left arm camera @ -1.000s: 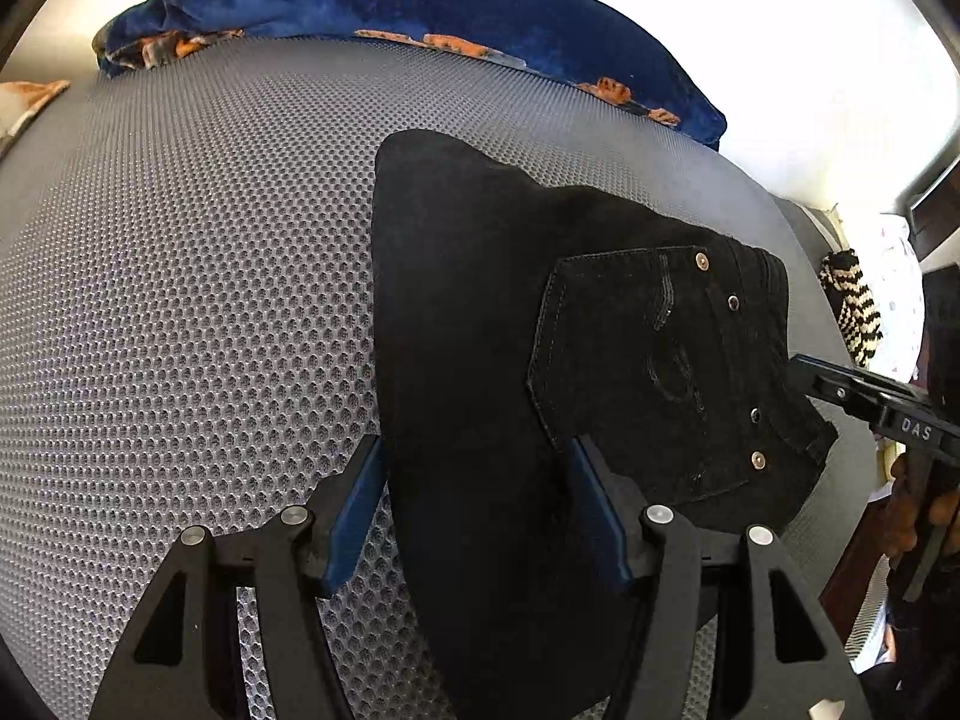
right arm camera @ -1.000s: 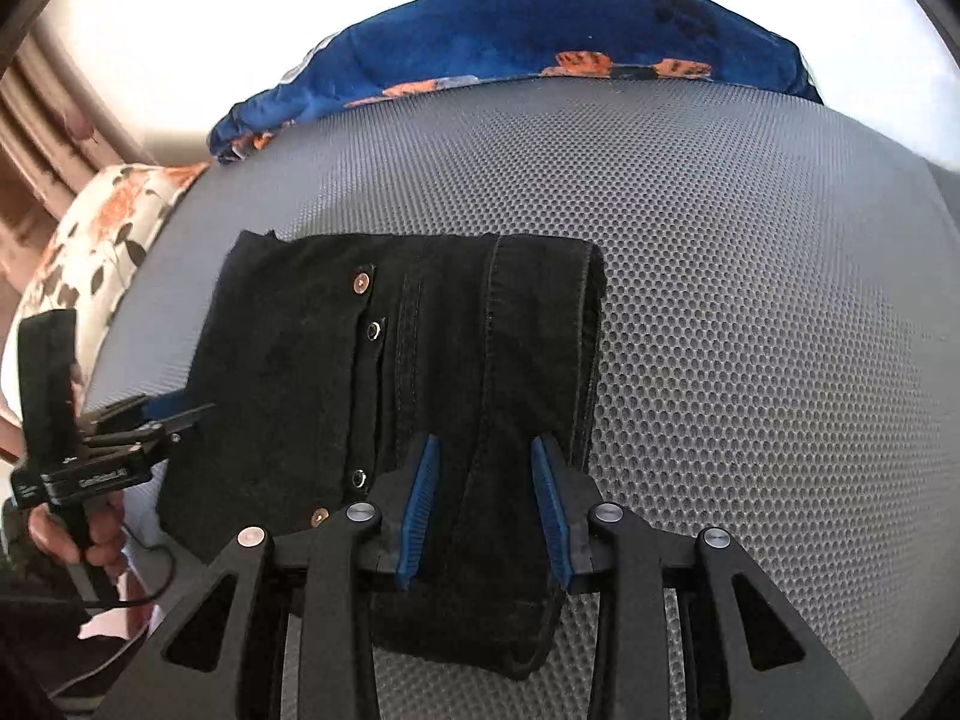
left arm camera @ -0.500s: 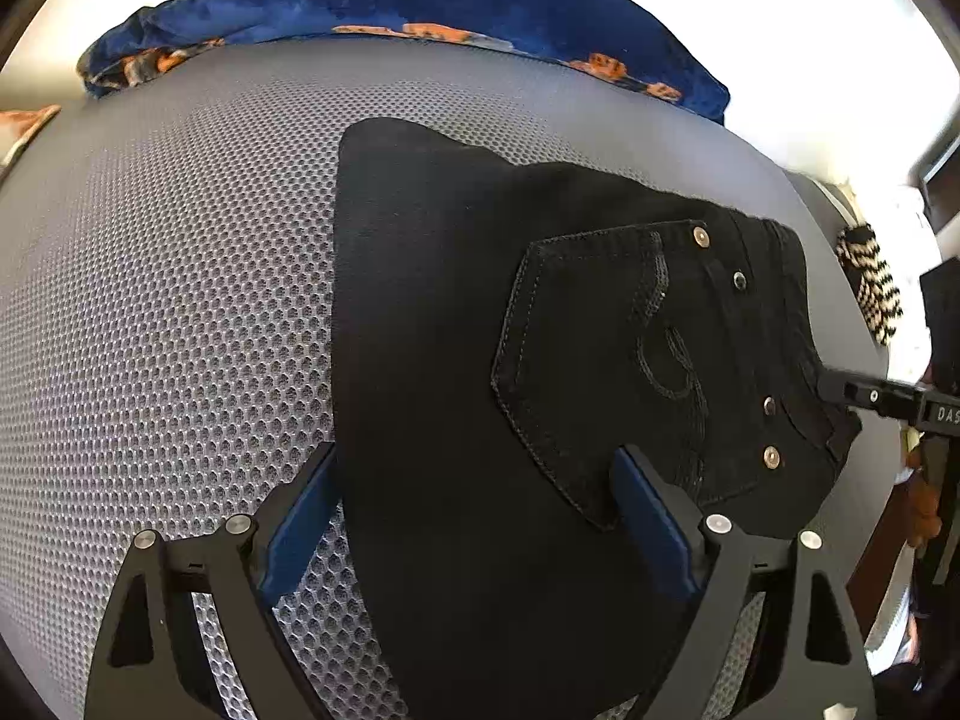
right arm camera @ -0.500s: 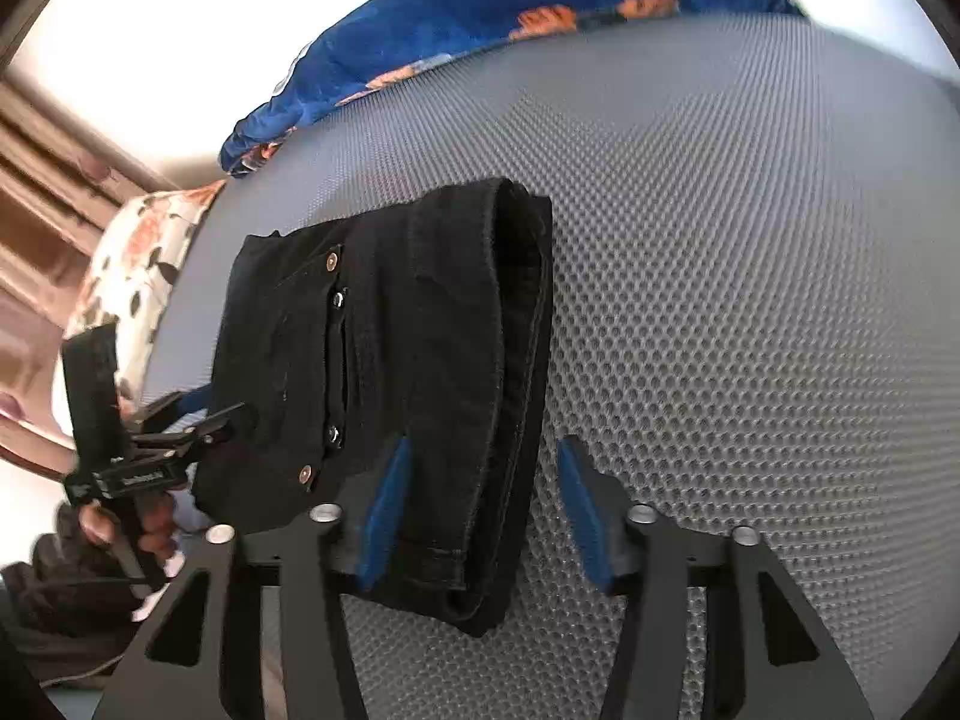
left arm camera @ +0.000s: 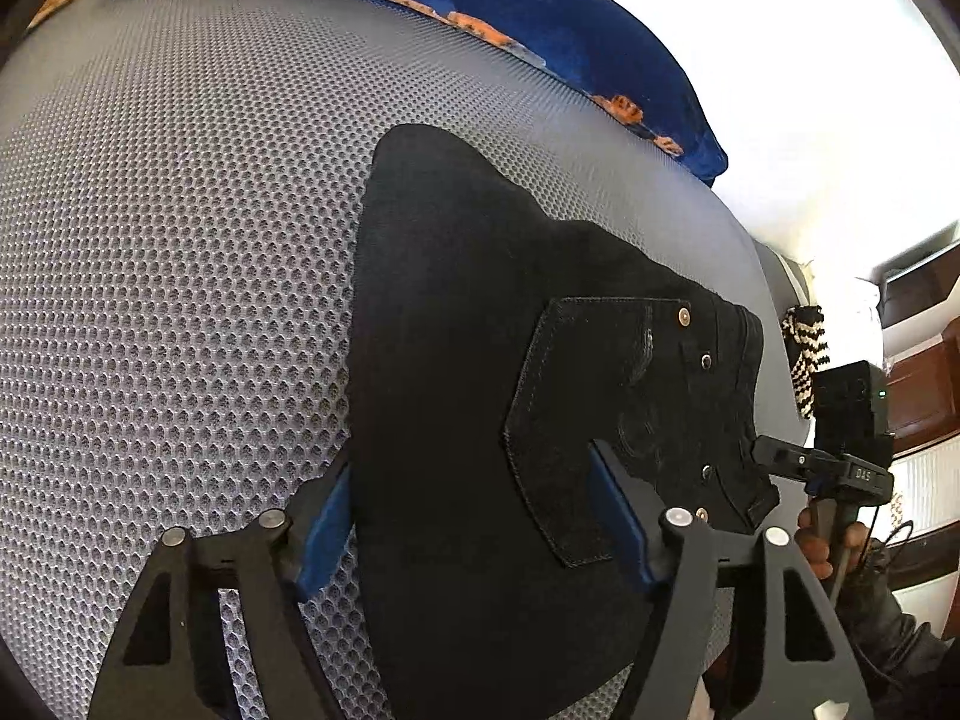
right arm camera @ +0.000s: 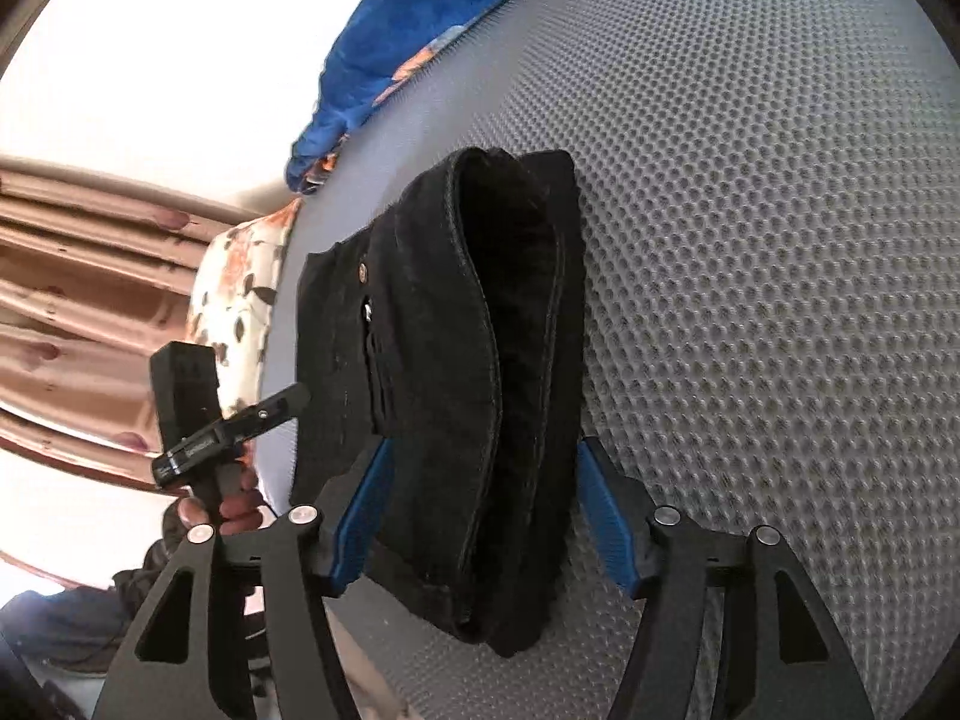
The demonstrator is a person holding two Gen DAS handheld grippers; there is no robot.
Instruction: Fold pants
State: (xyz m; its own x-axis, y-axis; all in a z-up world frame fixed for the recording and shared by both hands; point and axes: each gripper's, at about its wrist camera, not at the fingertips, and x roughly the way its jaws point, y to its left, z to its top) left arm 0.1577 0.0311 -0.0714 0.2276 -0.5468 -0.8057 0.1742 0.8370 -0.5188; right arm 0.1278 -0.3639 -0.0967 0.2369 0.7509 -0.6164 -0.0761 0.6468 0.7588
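Black pants (left arm camera: 480, 360) lie folded on the grey mesh mattress (left arm camera: 180, 240), back pocket (left arm camera: 600, 420) up. My left gripper (left arm camera: 471, 528) straddles their near left part. One blue pad sits at the fabric's left edge and the other over the pocket, and the jaws are closing. In the right wrist view the pants (right arm camera: 468, 360) show as a thick folded bundle. My right gripper (right arm camera: 486, 510) has this bundle between its blue pads, and its jaws are opening. Each gripper shows in the other's view, the right gripper (left arm camera: 774, 456) at the waistband and the left gripper (right arm camera: 288, 402) at the far side.
A blue blanket (left arm camera: 600, 48) with orange print lies along the mattress's far edge. Off the corner are a floral pillow (right arm camera: 240, 294), a black-and-white striped cloth (left arm camera: 804, 354) and pink curtains (right arm camera: 72, 300). A person's hands hold both grippers' handles.
The right gripper's jaws have widened around the folded edge, and it has rolled and dipped. The left gripper's jaws spread wide and then narrowed a little, still straddling the pants.
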